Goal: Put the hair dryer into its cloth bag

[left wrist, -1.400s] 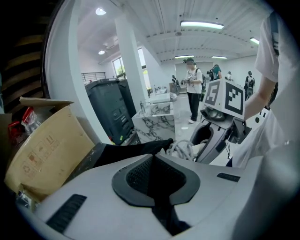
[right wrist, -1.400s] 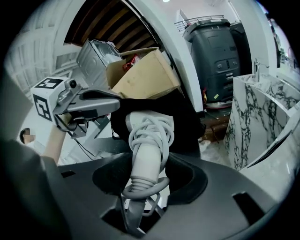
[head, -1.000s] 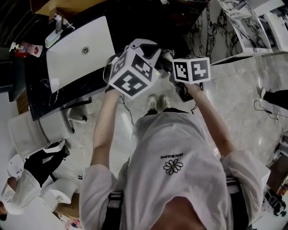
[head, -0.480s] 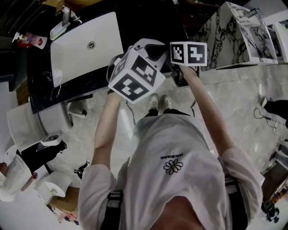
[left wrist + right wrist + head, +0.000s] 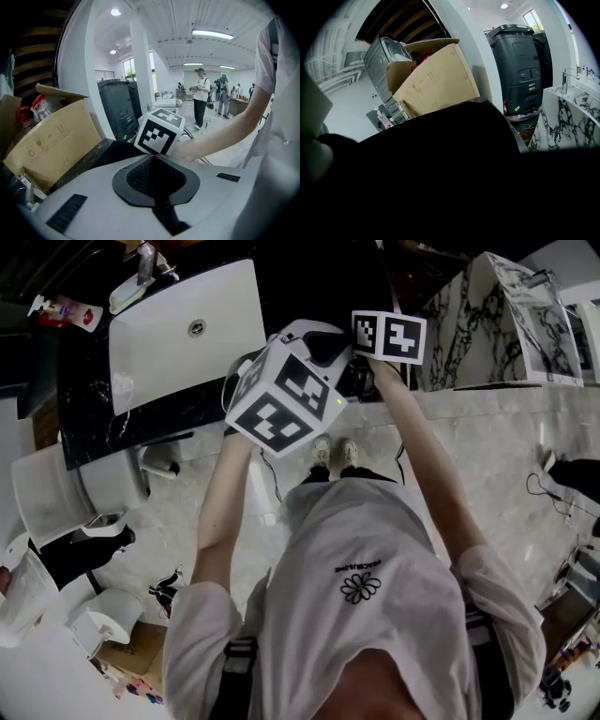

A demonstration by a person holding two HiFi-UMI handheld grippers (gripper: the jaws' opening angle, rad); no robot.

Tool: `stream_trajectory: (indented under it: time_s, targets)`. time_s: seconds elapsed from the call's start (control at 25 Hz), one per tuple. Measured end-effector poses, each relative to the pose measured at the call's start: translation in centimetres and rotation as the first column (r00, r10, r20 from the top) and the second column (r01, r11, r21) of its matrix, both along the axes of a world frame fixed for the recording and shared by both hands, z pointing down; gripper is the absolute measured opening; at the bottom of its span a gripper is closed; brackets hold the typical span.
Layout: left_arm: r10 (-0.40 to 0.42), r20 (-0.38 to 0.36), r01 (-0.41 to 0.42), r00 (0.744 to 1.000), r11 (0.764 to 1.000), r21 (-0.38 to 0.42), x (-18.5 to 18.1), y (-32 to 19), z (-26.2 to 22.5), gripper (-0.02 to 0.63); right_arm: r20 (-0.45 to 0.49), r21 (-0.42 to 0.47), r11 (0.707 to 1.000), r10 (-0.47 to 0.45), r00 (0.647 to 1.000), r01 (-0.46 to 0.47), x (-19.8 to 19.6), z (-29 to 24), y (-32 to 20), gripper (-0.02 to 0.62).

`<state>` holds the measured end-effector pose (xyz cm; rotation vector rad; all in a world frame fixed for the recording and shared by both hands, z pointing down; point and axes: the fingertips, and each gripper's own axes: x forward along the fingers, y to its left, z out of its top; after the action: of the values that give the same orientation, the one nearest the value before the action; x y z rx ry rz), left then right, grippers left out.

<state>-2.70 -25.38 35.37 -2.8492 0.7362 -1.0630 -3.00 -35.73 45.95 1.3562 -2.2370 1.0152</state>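
One black bench (image 5: 84, 418) carrying one white sink (image 5: 178, 334), with one cardboard box (image 5: 436, 79) near. Two grippers raised close together above, probably just carried: left gripper (image 5: 152, 159) pinched together, empty; right gripper (image 5: 388, 337) unreadable behind darkness. No hair dryer or cloth bag recognisable anywhere, so task probably not started.

White sink (image 5: 216, 315), black counter (image 5: 300, 287), veined grey floor (image 5: 487, 437), brown box (image 5: 51, 145).

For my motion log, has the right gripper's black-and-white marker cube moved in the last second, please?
Yes. The right gripper moved up the head view, now level with the white rectangular sink.
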Motion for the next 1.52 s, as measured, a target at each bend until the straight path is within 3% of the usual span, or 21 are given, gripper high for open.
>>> stream_trajectory:
  time_s: [0.44,0.88,1.04,1.16,1.28,1.52]
  targets:
    - [-0.030,-0.017,0.030,0.999,0.999,-0.021,-0.7,-0.8,0.6,0.025,-0.012,-0.036,0.999,-0.003,1.000,0.002,-0.4,1.0,-1.0,0.209]
    - [-0.018,-0.025,0.018,1.000,1.000,0.000,-0.9,-0.3,0.7,0.025,0.021,0.094,0.995,0.041,0.999,-0.043,2.3,-1.7,1.7,0.219]
    - [0.051,0.030,-0.051,0.998,0.998,0.030,-0.4,1.0,1.8,0.025,0.035,0.133,0.988,0.071,0.997,-0.075,4.0,-2.8,3.9,0.219]
    - [0.088,0.107,-0.091,0.990,0.995,0.027,-0.4,2.0,3.8,0.025,-0.025,0.171,0.983,0.073,0.997,-0.068,5.4,-2.9,5.7,0.219]
    - [0.100,0.146,-0.102,0.984,0.995,0.007,-0.4,2.7,5.6,0.025,-0.062,0.188,0.980,0.082,0.995,-0.069,6.9,-2.9,7.7,0.219]
    - [0.121,0.193,-0.119,0.974,0.993,-0.022,-0.1,3.5,8.4,0.025,-0.052,0.171,0.980,0.110,0.993,-0.100,9.3,-2.6,11.2,0.219]
